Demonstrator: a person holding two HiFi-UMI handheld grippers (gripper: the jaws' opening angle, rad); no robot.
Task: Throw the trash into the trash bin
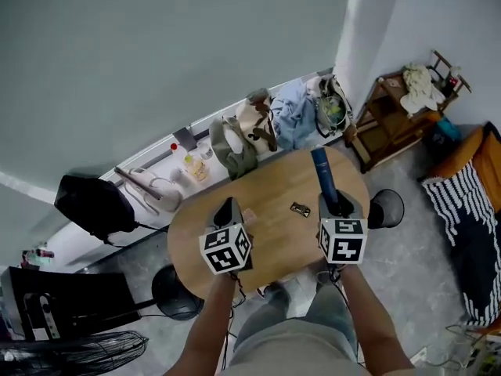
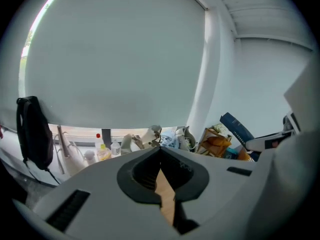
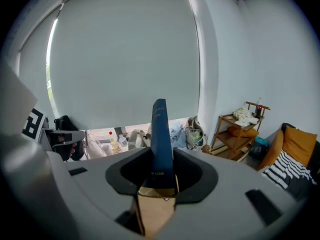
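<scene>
Hovering over the wooden counter (image 1: 274, 237), left tool (image 1: 228, 205) was clenched shut, empty. Right tool (image 1: 334, 204) grasped a dark blue box (image 1: 322, 171), the trash, standing upright above the counter's right side. Small dark item (image 1: 300, 209) lay between them. Bags (image 1: 243, 143) lined the far wall.

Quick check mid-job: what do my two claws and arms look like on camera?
The left claw and right claw are light grey moulded plastic with black-lined jaws, each carrying a white cube of black square markers. The forearms show no sleeves.
</scene>
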